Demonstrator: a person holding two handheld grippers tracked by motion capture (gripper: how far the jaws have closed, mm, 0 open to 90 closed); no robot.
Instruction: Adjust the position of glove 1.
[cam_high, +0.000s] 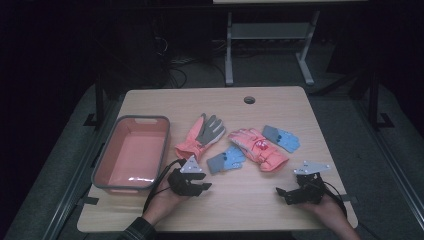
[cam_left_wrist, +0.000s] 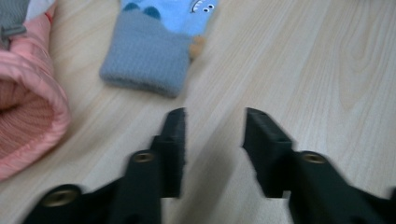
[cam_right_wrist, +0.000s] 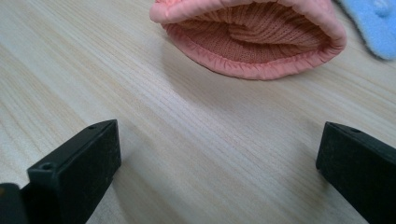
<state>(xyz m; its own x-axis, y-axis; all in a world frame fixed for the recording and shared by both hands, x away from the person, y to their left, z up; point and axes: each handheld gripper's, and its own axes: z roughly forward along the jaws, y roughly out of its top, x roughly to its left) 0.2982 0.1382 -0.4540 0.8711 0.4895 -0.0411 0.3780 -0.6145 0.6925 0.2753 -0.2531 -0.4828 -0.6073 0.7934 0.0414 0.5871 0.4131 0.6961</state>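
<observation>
pink glove (cam_left_wrist: 25, 93) cropped, fingers (cam_left_wrist: 173, 149) blurred

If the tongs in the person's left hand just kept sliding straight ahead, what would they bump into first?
Probably the small blue-and-grey glove: its grey knitted cuff lies just ahead of the left tongs, slightly off to one side. Bare table lies between them. The pink glove sits further aside, so likely missed.

One high camera, two gripper cameras.
The high view looks forward and down over the whole surface (cam_high: 280, 200); each gripper view skims it closely, sharing a pink glove's (cam_right_wrist: 252, 42) cuff.
</observation>
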